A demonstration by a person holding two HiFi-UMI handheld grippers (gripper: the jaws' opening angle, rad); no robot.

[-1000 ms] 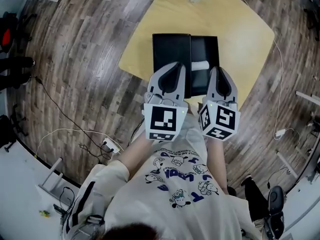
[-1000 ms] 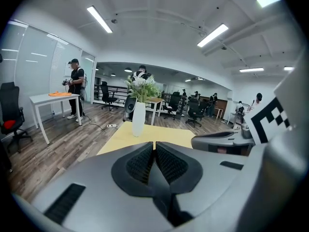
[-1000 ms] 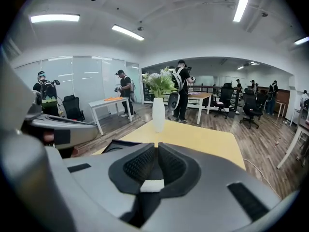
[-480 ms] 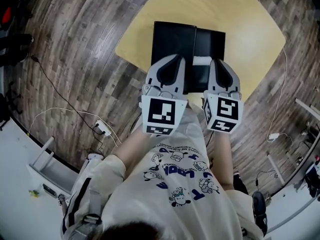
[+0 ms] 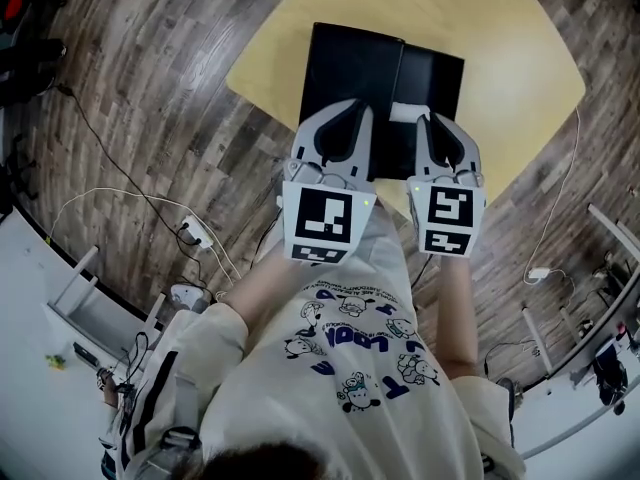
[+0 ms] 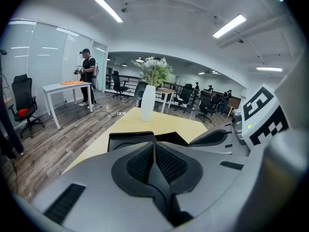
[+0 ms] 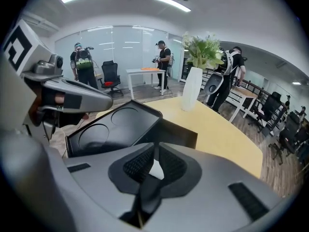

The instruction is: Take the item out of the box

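White item [image 5: 403, 114] just beside right claw [image 5: 430, 125]

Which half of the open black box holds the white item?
The right half, the plain tray; the white item lies in it. The left half has only two empty round recesses.

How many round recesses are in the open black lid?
2: near recess and far recess, side by side on the black lid; its lower part is hidden.

No legible txt/labels anywhere.
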